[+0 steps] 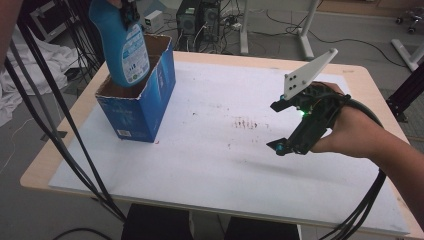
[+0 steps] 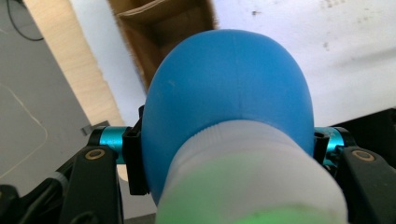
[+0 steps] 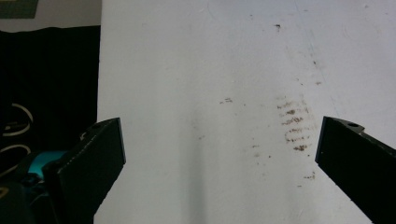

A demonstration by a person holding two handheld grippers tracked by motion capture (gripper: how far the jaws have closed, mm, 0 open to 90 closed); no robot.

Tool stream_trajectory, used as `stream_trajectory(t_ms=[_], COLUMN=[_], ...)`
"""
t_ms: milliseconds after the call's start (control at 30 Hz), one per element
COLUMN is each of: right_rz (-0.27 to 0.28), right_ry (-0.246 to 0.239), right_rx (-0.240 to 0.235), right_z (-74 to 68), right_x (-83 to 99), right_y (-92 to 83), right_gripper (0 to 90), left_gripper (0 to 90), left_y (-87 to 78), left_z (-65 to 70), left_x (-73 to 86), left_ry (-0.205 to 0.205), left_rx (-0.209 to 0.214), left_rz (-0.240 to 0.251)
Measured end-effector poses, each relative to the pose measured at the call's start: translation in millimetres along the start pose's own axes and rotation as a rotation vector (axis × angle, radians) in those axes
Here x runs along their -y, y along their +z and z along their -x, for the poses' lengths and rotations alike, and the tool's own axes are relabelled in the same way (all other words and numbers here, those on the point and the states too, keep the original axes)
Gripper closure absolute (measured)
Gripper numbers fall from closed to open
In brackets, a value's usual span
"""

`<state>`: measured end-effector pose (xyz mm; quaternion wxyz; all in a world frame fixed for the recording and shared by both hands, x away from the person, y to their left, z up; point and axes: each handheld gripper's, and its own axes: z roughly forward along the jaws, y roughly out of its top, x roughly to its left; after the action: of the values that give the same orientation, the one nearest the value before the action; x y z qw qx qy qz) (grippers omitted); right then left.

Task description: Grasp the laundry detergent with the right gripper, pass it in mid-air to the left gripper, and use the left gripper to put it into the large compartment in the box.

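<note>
A blue bottle (image 1: 121, 47) with a white label hangs bottom-down over the open top of a blue cardboard box (image 1: 142, 107) at the table's far left. Its lower end is at the box's mouth. My left gripper (image 1: 129, 12) is shut on the bottle's upper part. In the left gripper view the bottle (image 2: 229, 88) bulges between the jaws of the left gripper (image 2: 226, 151), its white cap (image 2: 252, 182) nearest the camera and the box's brown inside (image 2: 163, 28) beyond. My right gripper (image 1: 278, 126) hovers over the right half of the table, open and holding nothing (image 3: 219, 154).
A white board (image 1: 210, 165) covers the wooden table (image 1: 365, 85), with brown smudges (image 1: 245, 123) near its middle. Black cables (image 1: 60, 135) run down the left side. Computer cases and desk legs stand on the floor behind the table.
</note>
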<state>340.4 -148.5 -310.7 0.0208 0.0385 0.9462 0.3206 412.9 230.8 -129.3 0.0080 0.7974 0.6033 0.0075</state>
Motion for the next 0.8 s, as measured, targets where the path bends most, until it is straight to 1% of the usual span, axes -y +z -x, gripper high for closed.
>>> stream_trajectory(t_ms=[33,67,100,133,200,300,333,367,433,500,567,633,700,800], right_rz=[-0.003,-0.005,-0.004,-0.008,-0.01,-0.018,-0.016,-0.018,-0.018,-0.018,-0.02,-0.024,-0.022,-0.024], right_ry=[0.005,0.003,0.004,0.006,0.006,0.006,0.002,0.009,0.008,0.008,0.008,0.011,0.012,0.015], right_rx=[-0.002,-0.003,-0.002,-0.003,-0.005,-0.007,-0.006,-0.007,-0.006,-0.006,-0.007,-0.005,-0.002,-0.002], right_z=[0.3,1.1,1.4,1.6,1.9,2.4,2.9,2.8,3.8,4.2,4.3,4.1,4.2,4.3], right_x=[0.2,0.2,0.3,0.1,0.1,-0.2,-0.2,-0.3,-0.4,-0.7,-0.8,-0.6,0.1,1.2], right_y=[0.3,0.8,1.6,2.2,3.9,6.0,6.8,7.2,8.3,9.0,9.1,9.1,9.1,8.8], right_gripper=[0.8,0.8,0.8,0.8,0.8,0.8,0.8,0.8,0.8,0.8,0.8,0.8,0.8,0.8], left_gripper=[38.1,38.1,38.1,38.1,38.1,38.1,38.1,38.1,38.1,38.1,38.1,38.1,38.1,38.1], left_y=[2.1,4.2,7.0,9.8,15.7,26.7,30.8,35.5,44.8,55.2,65.5,75.2,84.0,98.3], left_z=[-2.8,-5.4,-7.3,-9.5,-13.1,-16.8,-17.2,-17.1,-16.9,-15.6,-14.2,-12.9,-11.5,-9.6], left_x=[-0.4,-1.1,-1.3,-1.5,-2.2,-4.0,-4.9,-5.6,-7.1,-8.0,-8.6,-9.3,-9.7,-9.9], left_ry=[-0.006,0.001,-0.004,-0.013,-0.013,-0.003,0.008,0.024,0.082,0.125,0.177,0.235,0.305,0.386], left_rx=[-0.003,-0.004,-0.003,0.0,0.005,0.006,0.006,0.005,0.0,-0.001,0.0,-0.001,-0.004,-0.006], left_rz=[-0.003,-0.008,-0.005,-0.008,-0.014,-0.021,-0.027,-0.026,-0.032,-0.038,-0.049,-0.057,-0.069,-0.077])
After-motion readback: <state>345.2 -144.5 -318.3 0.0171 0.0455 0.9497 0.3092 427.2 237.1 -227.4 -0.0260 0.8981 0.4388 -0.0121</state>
